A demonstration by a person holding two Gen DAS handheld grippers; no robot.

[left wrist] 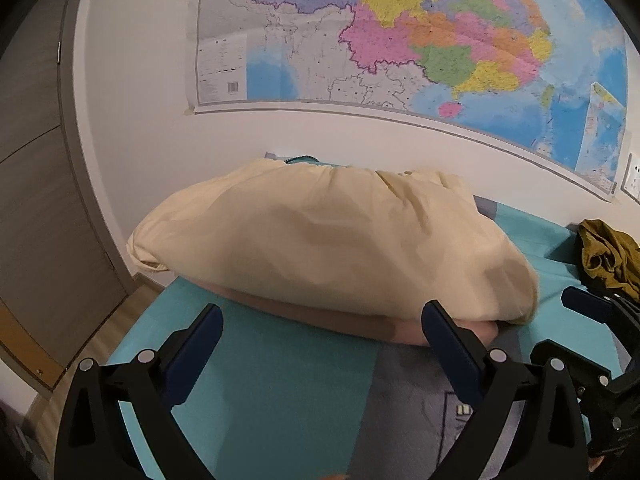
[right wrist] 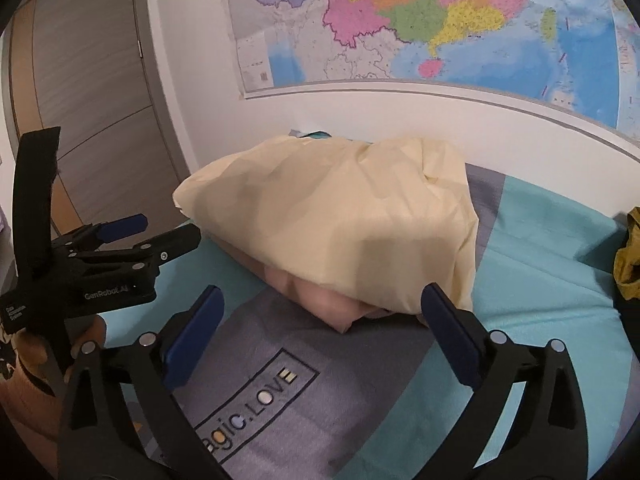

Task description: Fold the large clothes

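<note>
Pale yellow cloth (left wrist: 320, 240) lies in a soft, puffy heap on the bed (left wrist: 272, 380), near the wall with the big map (left wrist: 420, 40). It looks folded over, and a pinkish layer (right wrist: 320, 300) peeks out from under its near edge. I cannot tell if that pink part belongs to the same garment.

The left gripper (left wrist: 322, 330) sits just in front of the heap with its blue fingers (left wrist: 208, 340) spread wide and nothing between them. The right gripper (right wrist: 322, 320) is beside it, also in front of the heap, fingers wide apart and empty. Neither one touches the yellow cloth.

An olive green garment (left wrist: 608, 256) lies crumpled on the bed, well off to the right of the heap.

What could go wrong? The heap is puffy and its left end hangs over the bed's edge, so a bump there could make it slide off. The top layer sits loose, so it could slip open if a finger catches it. A grab at the near edge could also pinch only the yellow layer and leave the pink one behind, which would pull the fold apart.
</note>
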